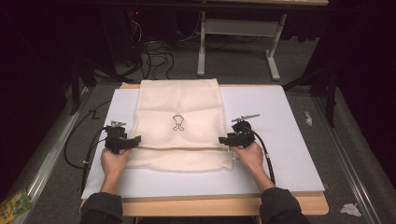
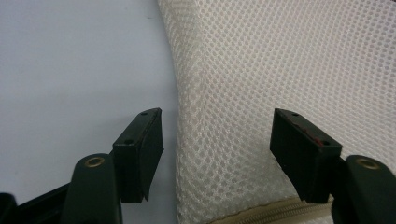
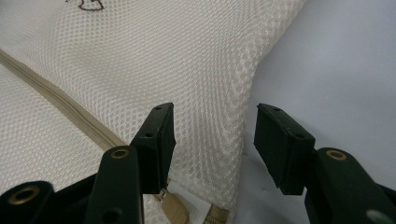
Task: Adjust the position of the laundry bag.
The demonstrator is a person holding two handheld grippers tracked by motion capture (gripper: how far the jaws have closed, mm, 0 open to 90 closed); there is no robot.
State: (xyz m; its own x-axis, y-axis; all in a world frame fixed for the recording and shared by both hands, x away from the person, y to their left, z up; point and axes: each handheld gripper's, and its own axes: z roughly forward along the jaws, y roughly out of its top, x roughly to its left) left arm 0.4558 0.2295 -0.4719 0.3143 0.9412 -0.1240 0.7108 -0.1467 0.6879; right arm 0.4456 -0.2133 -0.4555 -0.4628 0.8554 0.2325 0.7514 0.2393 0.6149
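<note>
A cream mesh bag (image 1: 177, 126) lies flat on a white board (image 1: 289, 140), with a tan zipper (image 1: 177, 148) across its near part and a small dark emblem (image 1: 178, 122) in the middle. My left gripper (image 1: 133, 140) is at the bag's left edge. In the left gripper view its jaws stand open (image 2: 217, 135) astride the mesh edge (image 2: 280, 70), without pressing it. At the right edge is my right gripper (image 1: 224, 139), also open (image 3: 212, 135), with the mesh border (image 3: 163, 60) between its jaws and the zipper (image 3: 60, 109) to its left.
The board rests on a wooden table (image 1: 210, 205). Cables (image 1: 154, 56) and a white table frame (image 1: 238, 28) are on the floor beyond. Crumpled paper (image 1: 350, 209) lies at the right, a green packet (image 1: 14, 205) at the lower left.
</note>
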